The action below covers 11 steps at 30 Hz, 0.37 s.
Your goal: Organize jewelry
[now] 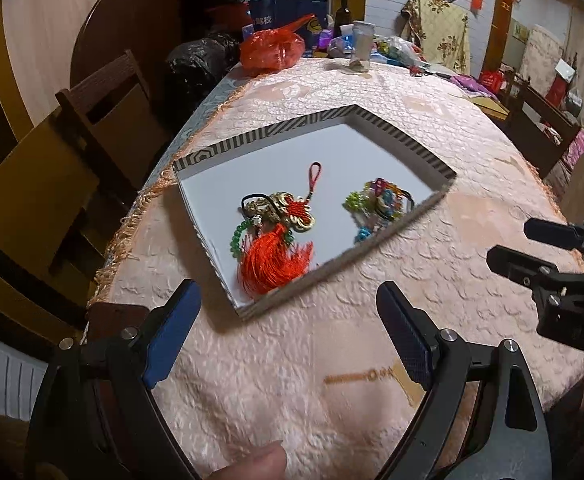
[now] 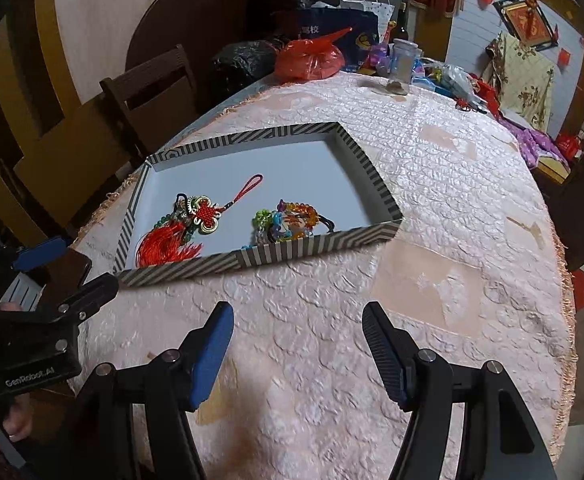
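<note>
Tray: a shallow box [image 2: 316, 246] with black-and-white striped walls and a white floor, on the table's pink quilted cloth [image 2: 432, 184].
Jewelry, left: a red knotted tassel charm [image 2: 179, 240] with gold ornaments, lying over green beads.
Jewelry, right: a tangle of multicoloured bead bracelets [image 2: 287, 220], just beside the near wall.
Left gripper [image 1: 287, 316]: jaws wide apart, empty, above bare cloth short of the box.
Right gripper [image 2: 298, 336]: jaws apart, empty.

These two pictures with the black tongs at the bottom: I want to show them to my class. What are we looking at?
A person holds a hand-operated claw in each hand, with a camera on each looking along its fingers. One picture is from the left claw, the other from the right claw; each glimpses the other at its edge. Both are open and hold nothing. On the pink tablecloth lies a shallow striped box holding a red tassel charm and colourful bead bracelets.
</note>
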{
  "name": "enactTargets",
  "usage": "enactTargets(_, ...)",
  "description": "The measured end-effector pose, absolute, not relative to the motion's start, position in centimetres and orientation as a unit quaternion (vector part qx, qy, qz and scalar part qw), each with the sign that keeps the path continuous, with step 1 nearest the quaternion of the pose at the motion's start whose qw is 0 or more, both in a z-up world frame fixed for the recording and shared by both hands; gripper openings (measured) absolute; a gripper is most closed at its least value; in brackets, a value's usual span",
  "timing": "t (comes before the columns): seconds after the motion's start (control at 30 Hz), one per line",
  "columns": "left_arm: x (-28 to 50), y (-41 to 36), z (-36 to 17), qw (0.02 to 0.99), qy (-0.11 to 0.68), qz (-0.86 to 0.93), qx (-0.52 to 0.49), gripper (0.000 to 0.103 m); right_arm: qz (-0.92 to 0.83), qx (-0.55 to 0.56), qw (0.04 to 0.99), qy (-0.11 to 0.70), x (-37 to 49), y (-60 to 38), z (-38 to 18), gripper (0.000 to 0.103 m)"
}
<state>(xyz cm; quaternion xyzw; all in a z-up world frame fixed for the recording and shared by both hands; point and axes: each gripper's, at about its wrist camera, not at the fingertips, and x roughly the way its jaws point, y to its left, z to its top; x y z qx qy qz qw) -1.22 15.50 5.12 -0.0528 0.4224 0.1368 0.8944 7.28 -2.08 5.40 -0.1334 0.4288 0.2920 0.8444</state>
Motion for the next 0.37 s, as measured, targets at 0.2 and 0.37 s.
enactTargets(0.2,-2.3,14.3,6.1,0.899,0.416,0.131,-0.046,0.089,0.292,-0.131,0.847,0.425,6.1,-2.9,6.1,0.065)
enactTargets(0.37,-3.0,13.8,6.9,0.904,0.404,0.137,-0.034,0.089,0.294,-0.135,0.849,0.419,5.4,-2.7,6.7,0.065)
